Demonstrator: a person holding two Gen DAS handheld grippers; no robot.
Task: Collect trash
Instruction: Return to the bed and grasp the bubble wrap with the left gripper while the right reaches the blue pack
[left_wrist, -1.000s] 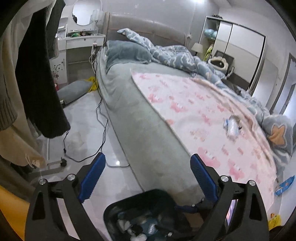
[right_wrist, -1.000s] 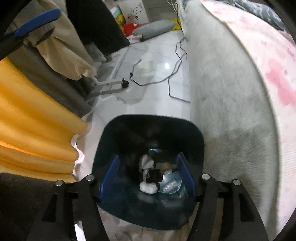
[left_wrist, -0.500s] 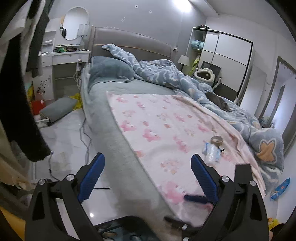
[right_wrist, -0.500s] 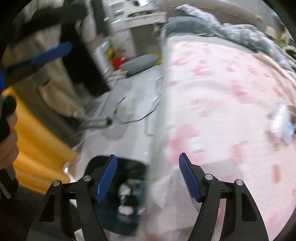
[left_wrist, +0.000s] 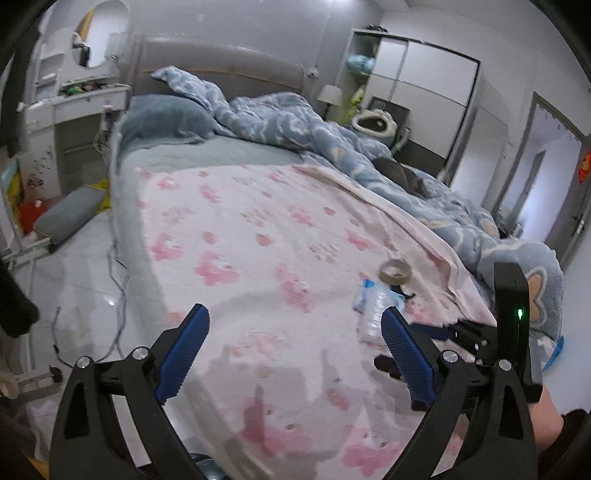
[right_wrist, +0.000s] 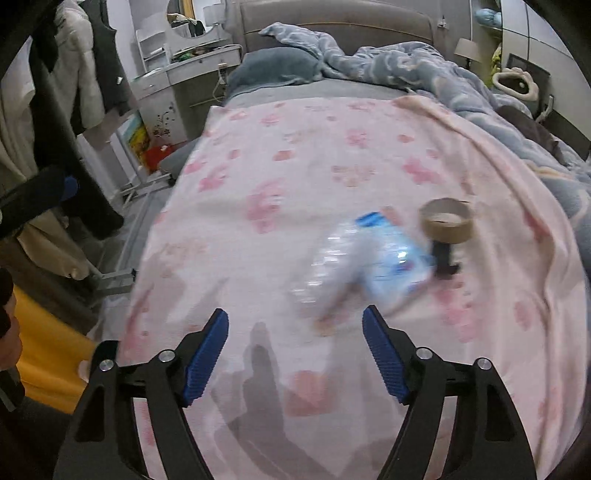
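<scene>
We saw a pink flower-patterned blanket (left_wrist: 236, 229) spread across the bed, with a rumpled blue duvet (left_wrist: 295, 122) heaped along its far side toward the grey padded headboard (left_wrist: 221, 74). Beside the bed stood a white dressing table (left_wrist: 74, 99) under an oval mirror (left_wrist: 99, 33), and a grey cushion (left_wrist: 68, 214) lay on the pale floor.

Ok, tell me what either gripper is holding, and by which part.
Nothing. Left gripper is open and empty; right gripper is opening, empty, short of the plastic bottle.

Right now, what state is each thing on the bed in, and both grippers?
Plastic bottle: crushed, lying on its side on the pink blanket.
Tape roll: lying flat, hole up, beside the bottle.
Blue duvet: rumpled, pushed aside.
Right gripper: jaws opening, nothing between them.
Left gripper: open, empty.
</scene>
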